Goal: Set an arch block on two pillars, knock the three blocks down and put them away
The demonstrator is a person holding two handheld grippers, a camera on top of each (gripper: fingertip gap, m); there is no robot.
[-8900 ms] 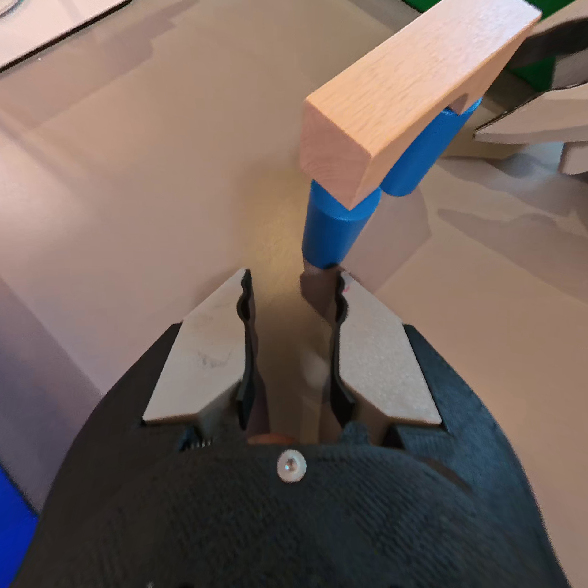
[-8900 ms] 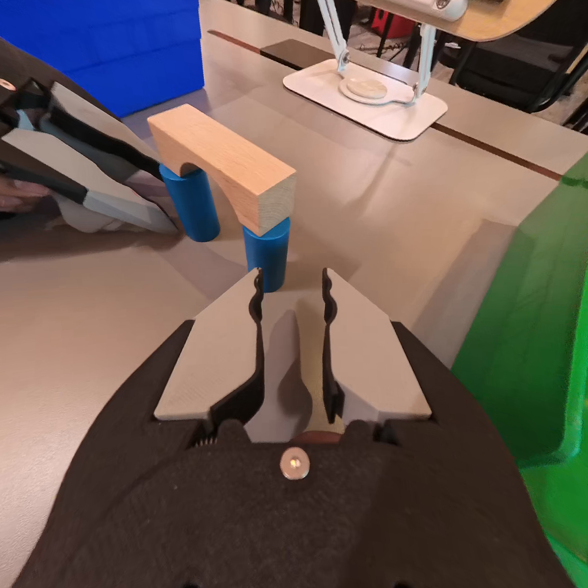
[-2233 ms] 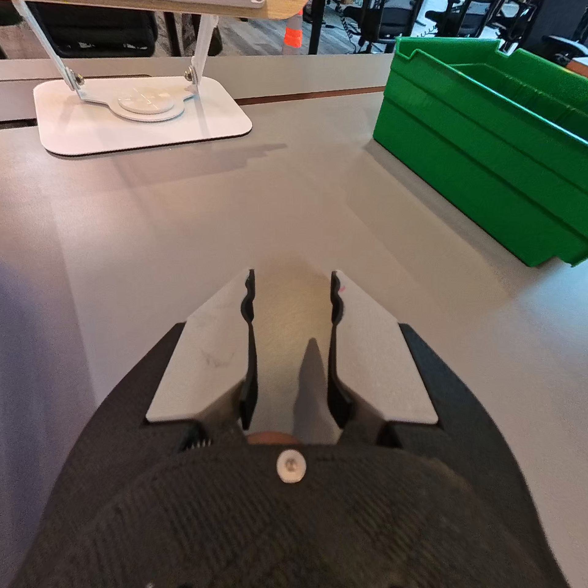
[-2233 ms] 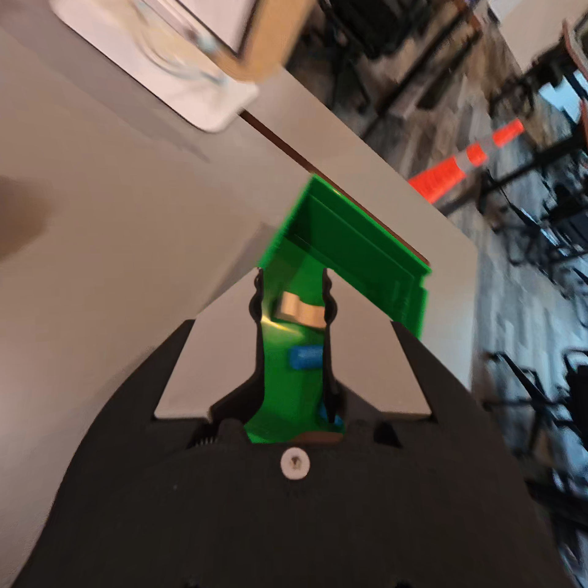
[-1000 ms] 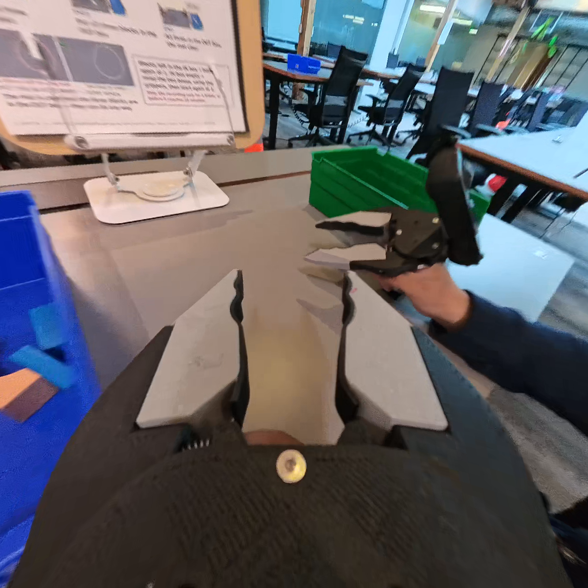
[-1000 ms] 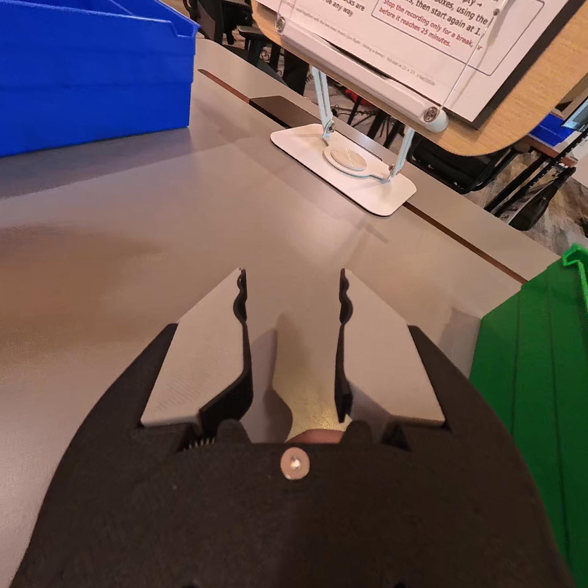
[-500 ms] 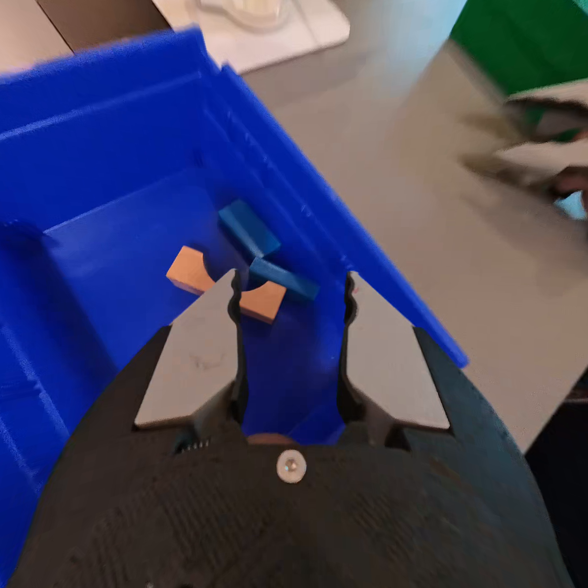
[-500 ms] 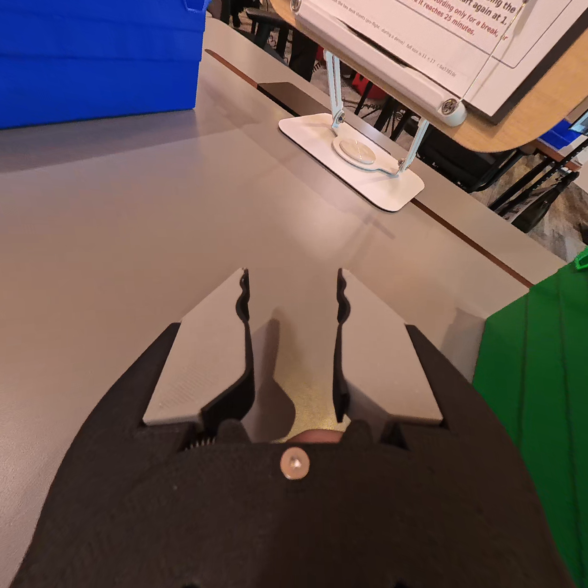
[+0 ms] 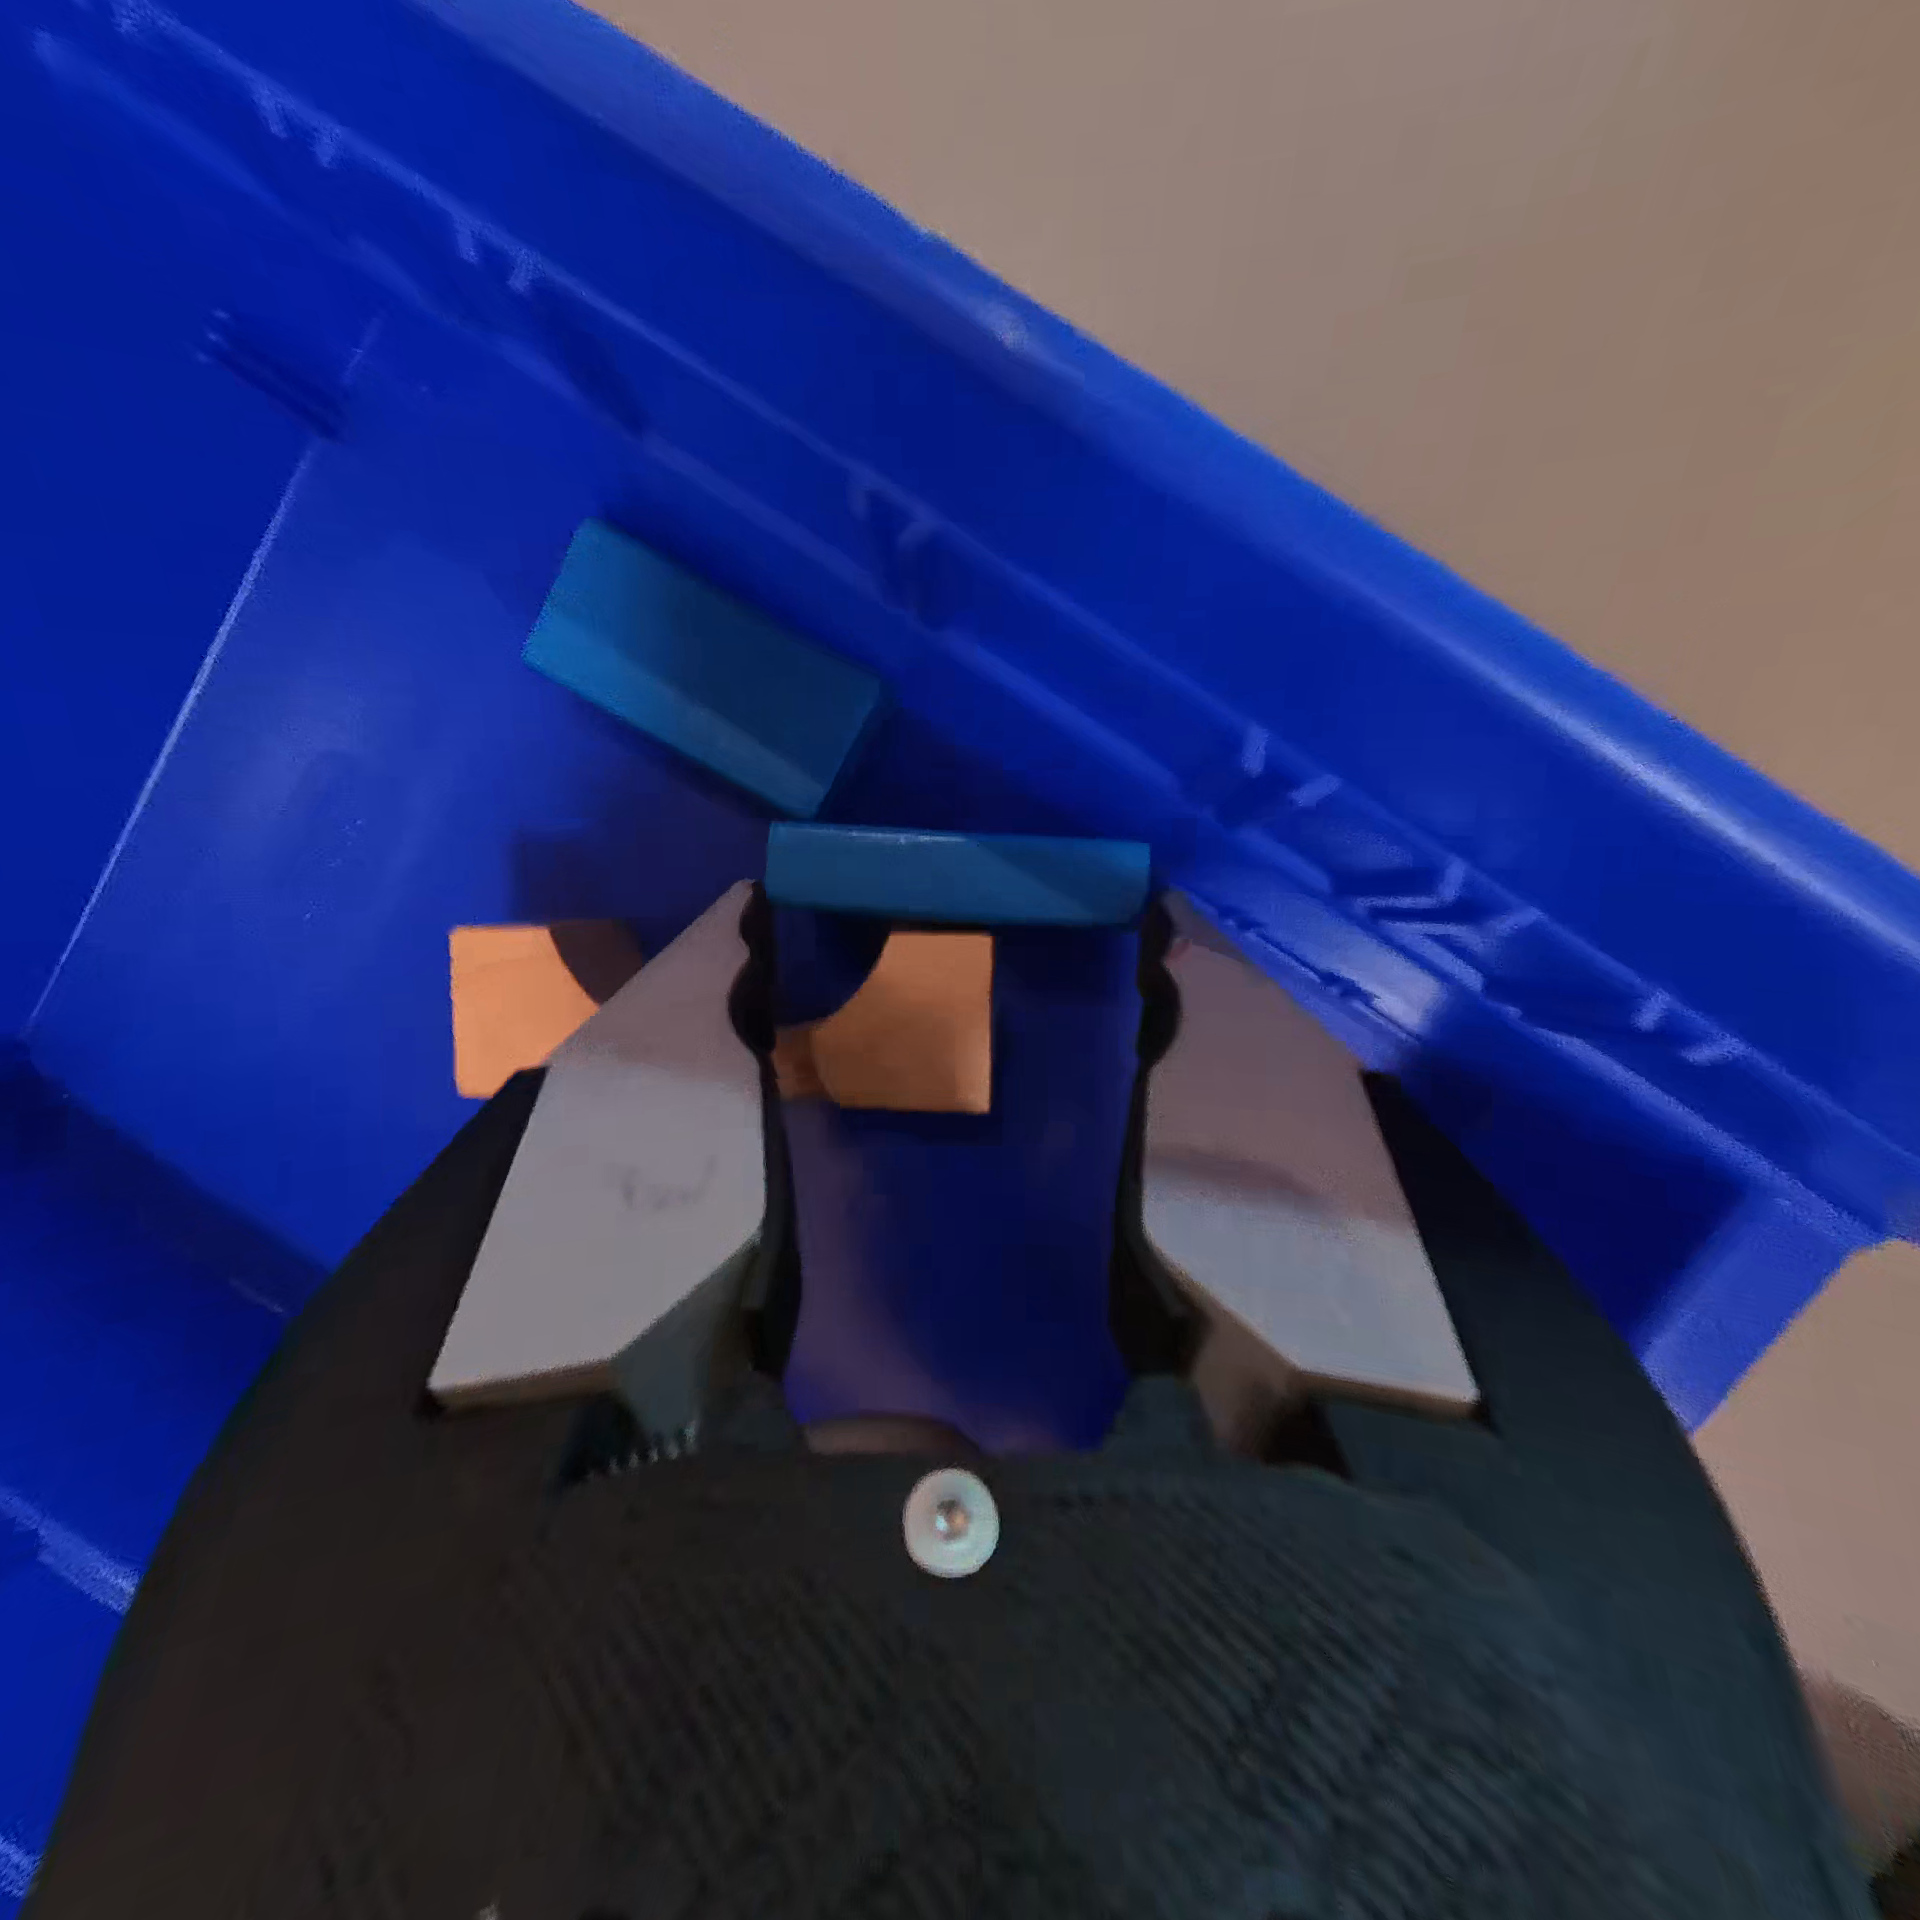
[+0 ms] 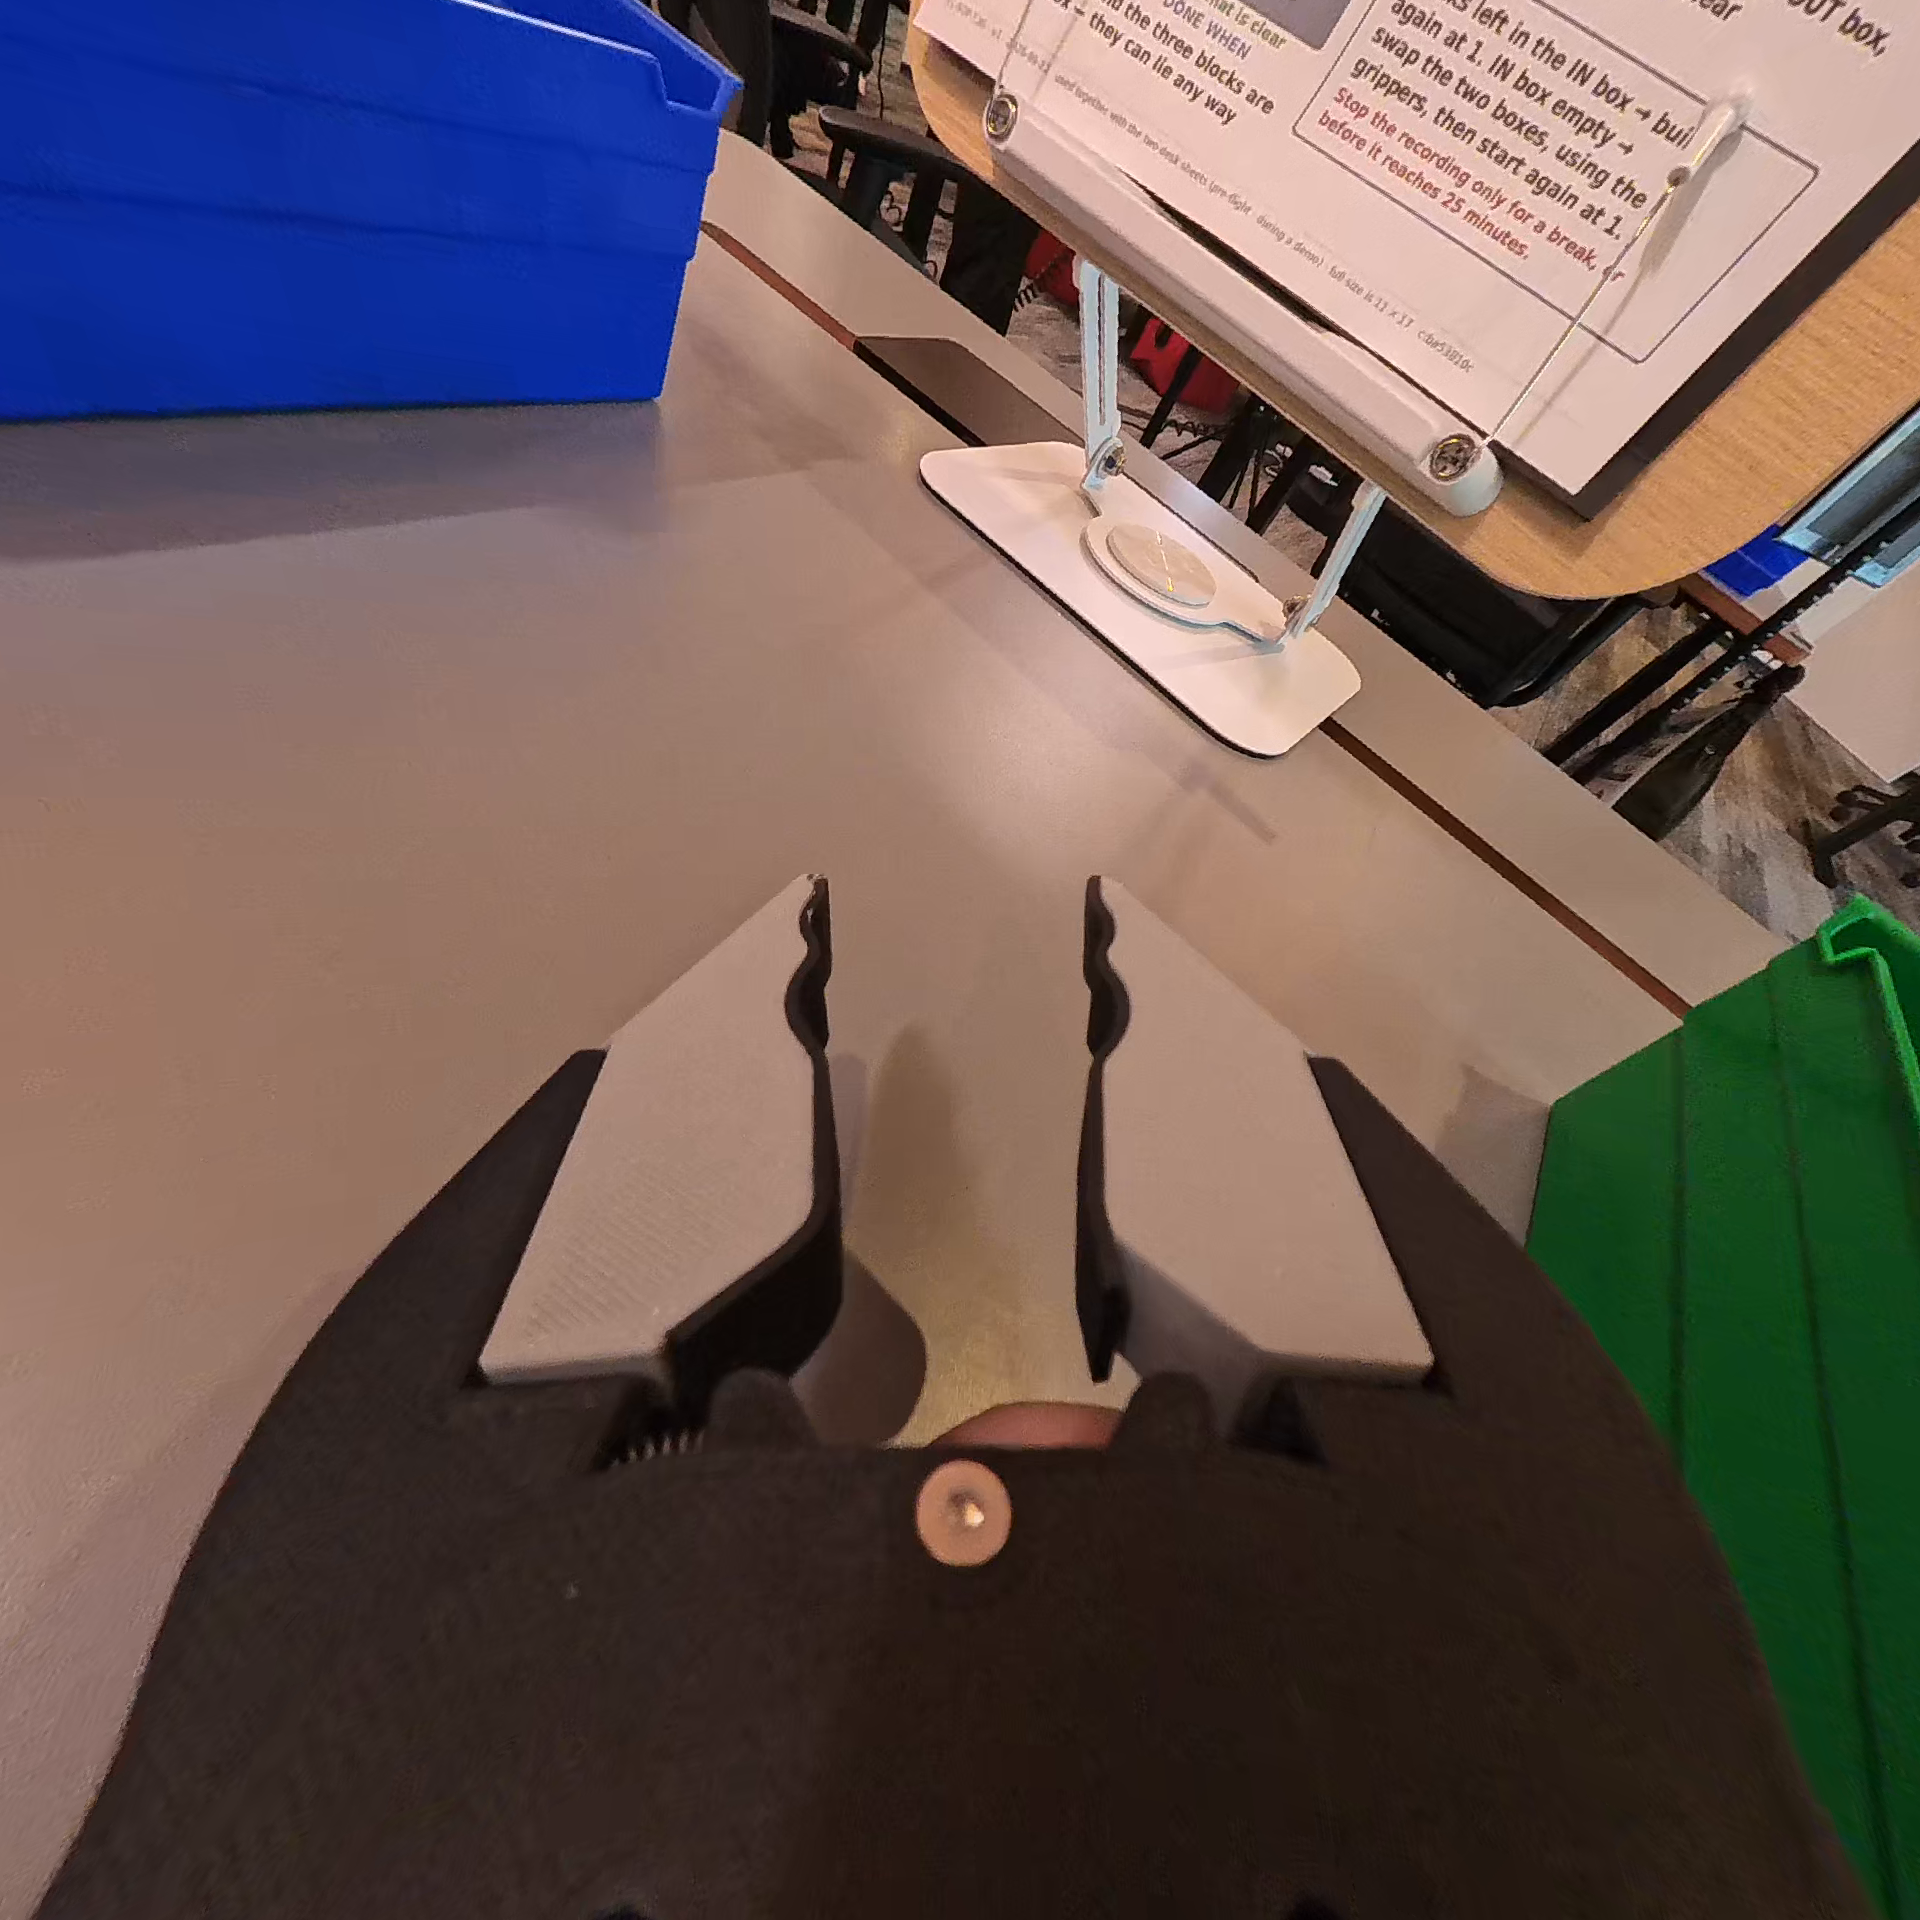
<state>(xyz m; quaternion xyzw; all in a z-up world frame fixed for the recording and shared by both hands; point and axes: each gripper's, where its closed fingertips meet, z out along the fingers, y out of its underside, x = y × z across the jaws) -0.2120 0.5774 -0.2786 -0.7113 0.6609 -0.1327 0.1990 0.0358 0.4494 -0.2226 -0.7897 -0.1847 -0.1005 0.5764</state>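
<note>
In the left wrist view, my left gripper (image 9: 951,914) is open and reaches down into the blue bin (image 9: 1143,499). A blue pillar block (image 9: 956,883) lies across its fingertips, one tip at each end; I cannot tell if they touch it. A second blue pillar block (image 9: 707,665) lies just beyond. The orange arch block (image 9: 904,1029) lies flat on the bin floor, partly hidden by the left finger. My right gripper (image 10: 951,894) is open and empty over the grey table (image 10: 416,779).
In the right wrist view the blue bin (image 10: 332,208) stands at the far left and a green bin (image 10: 1745,1247) close on the right. A white stand (image 10: 1143,592) holding an instruction board (image 10: 1507,208) is at the table's back edge. There is about 30 cm between the tips of the two grippers.
My left gripper swung from over the table into the blue bin and came down close to the blocks. The right gripper drifted only slightly and stayed open.
</note>
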